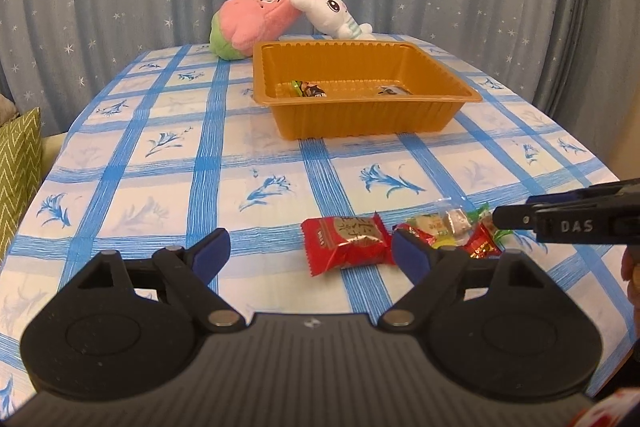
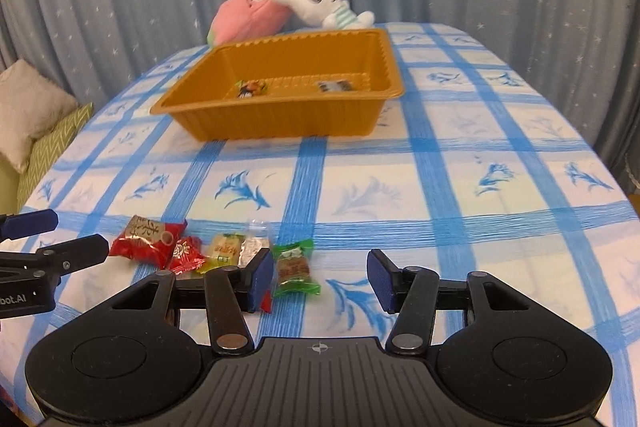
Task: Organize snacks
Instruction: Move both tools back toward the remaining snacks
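Left wrist view: the left gripper (image 1: 308,257) hangs wide and empty, the large red snack packet (image 1: 346,245) lying between its fingers on the checked tablecloth (image 1: 160,167). The orange tray (image 1: 360,119), farther off, holds two wrapped snacks.

Right wrist view: the right gripper (image 2: 320,277) stands parted and grips nothing; the green-wrapped candy (image 2: 295,269) lies just inside its left finger. Judged early: five packets remain in a near row.

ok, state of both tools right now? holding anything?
Left tool: open, holding nothing; big red snack packet lies on the table between its fingers.
Right tool: open, holding nothing; green-wrapped snack lies by its left finger.
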The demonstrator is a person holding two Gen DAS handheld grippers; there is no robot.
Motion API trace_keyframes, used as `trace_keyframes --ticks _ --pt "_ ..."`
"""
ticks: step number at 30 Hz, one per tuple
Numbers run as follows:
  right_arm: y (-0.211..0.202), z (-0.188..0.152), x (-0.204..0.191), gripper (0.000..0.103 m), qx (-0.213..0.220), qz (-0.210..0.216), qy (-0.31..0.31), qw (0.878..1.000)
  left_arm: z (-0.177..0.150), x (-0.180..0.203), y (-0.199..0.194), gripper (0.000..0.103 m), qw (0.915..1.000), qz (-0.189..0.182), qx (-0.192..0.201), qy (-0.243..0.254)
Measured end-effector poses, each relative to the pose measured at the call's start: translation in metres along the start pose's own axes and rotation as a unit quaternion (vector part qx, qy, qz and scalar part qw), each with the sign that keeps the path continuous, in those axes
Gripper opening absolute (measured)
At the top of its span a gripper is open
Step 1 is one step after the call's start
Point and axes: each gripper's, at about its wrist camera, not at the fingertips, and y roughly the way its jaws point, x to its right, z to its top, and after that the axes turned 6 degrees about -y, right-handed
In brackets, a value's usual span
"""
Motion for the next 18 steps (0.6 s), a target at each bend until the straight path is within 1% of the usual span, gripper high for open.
trace_keyframes --ticks 1,2,7,13,15,17,18 --pt "0.002 0.001 -0.001 0.043 -0.003 0.002 -0.003 1.000 0.000 -0.001 0.001 0.086 1.0000 0.000 0.000 -0.001" --pt "0.005 0.001 -0.003 0.042 -0.005 0.004 -0.006 1.000 0.000 -0.001 0.001 0.086 1.0000 0.001 -0.001 -0.001" --pt "0.015 0.001 -0.007 0.039 -0.021 -0.005 -0.022 1.000 -0.002 -0.002 0.005 0.086 1.0000 0.005 -0.004 0.001" --pt "0.022 -0.002 -0.010 0.036 -0.034 0.003 -0.031 0.999 -0.001 -0.001 0.009 0.086 0.9999 0.004 -0.005 0.010" --pt "0.024 -0.003 -0.013 0.034 -0.034 0.000 -0.038 0.999 -0.002 0.001 0.009 0.086 0.9998 0.005 -0.005 0.017" --pt "0.025 -0.002 -0.014 0.028 -0.032 -0.004 -0.044 0.998 -0.002 0.001 0.011 0.086 0.9997 0.005 -0.007 0.023" --pt "0.025 -0.002 -0.015 0.028 -0.032 -0.004 -0.047 0.998 -0.002 0.001 0.011 0.086 0.9996 0.004 -0.009 0.027"
